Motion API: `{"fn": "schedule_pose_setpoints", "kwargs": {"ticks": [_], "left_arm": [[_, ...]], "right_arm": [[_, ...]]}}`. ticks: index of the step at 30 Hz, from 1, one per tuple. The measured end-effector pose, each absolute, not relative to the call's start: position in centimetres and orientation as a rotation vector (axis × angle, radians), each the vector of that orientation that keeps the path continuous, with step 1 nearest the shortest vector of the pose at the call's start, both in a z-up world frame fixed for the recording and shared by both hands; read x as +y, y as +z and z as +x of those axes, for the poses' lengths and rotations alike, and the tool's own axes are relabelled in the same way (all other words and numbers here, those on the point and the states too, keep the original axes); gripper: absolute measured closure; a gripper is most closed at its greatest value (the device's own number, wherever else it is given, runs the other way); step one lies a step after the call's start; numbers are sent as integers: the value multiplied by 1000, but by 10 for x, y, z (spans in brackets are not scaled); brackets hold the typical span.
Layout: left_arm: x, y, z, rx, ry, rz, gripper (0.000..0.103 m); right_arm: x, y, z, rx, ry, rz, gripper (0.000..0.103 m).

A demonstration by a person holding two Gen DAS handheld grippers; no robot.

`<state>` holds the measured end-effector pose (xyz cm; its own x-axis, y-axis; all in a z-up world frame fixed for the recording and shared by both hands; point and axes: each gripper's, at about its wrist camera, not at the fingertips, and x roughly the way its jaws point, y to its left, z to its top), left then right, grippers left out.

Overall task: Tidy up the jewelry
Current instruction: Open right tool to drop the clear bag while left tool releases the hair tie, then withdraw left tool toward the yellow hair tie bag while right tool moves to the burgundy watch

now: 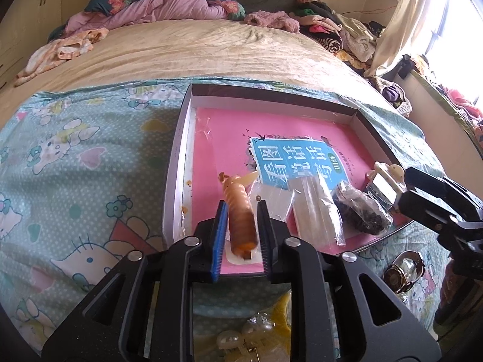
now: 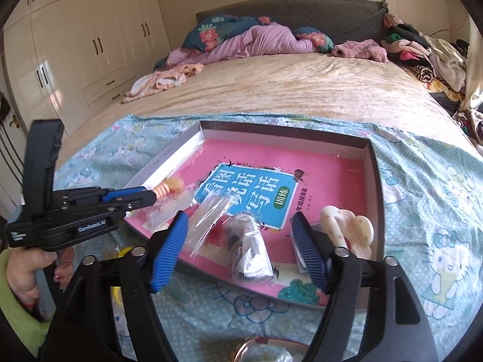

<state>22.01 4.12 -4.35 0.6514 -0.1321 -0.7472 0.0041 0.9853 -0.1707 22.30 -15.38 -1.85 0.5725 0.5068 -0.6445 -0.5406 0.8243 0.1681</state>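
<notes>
Bedroom; big bed [image 2: 271,90] with beige quilted cover fills most of both views, dark grey headboard [image 2: 302,12] at its far end, cream wardrobes [image 2: 75,39] along the wall left of the bed, sunlit window with a pale curtain [image 1: 401,24] on the right. Pink duvet and floral pillows [image 2: 241,39] heaped at the head of the bed, clothes pile [image 2: 422,51] in its far right corner. Teal cartoon-cat sheet [image 1: 75,157] spread over the near end of the bed. On the sheet sits a shallow box lid [image 2: 374,175], white inside, with a pink book [image 1: 226,138] lying flat in it. On the book's near edge: an orange ribbed hair clip [image 1: 241,220], clear plastic bags [image 1: 314,208], a bag of dark beads [image 2: 250,250], a cream hair claw [image 2: 347,226] at the lid's right side. Left gripper [image 1: 241,226] narrow, pads either side of the clip at the lid's near left, clip resting on the book; a firm grip can't be told. Right gripper [image 2: 241,241] spread wide above the beads bag, nothing held. Watch [image 1: 404,271] on the sheet just outside the lid's near right corner. More pale clips [image 1: 241,341] on the sheet below the left gripper. A hand [image 2: 27,268] in a green sleeve holds the left gripper's handle.
</notes>
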Motion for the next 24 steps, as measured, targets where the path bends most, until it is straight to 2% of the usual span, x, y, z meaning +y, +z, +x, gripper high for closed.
{"fn": "schedule_pose_setpoints", "kwargs": {"ticks": [1, 5, 11, 13, 15, 18, 24], "left_arm": [[42, -43, 219, 858, -74, -163, 80], [42, -37, 215, 847, -70, -167, 76], [44, -22, 204, 816, -48, -179, 49], [46, -15, 199, 796, -28, -189, 31], [49, -10, 195, 779, -15, -200, 21], [52, 0, 188, 762, -5, -216, 12], [53, 15, 174, 731, -12, -231, 10]], "right_arm": [[-156, -16, 221, 735, 612, -45, 28], [-164, -7, 215, 717, 606, -33, 26], [-174, 9, 207, 670, 594, -6, 17], [-177, 14, 203, 656, 591, -6, 15], [-179, 19, 200, 643, 588, -5, 13], [-183, 25, 194, 624, 585, -2, 10], [-187, 35, 182, 592, 577, 2, 7]]}}
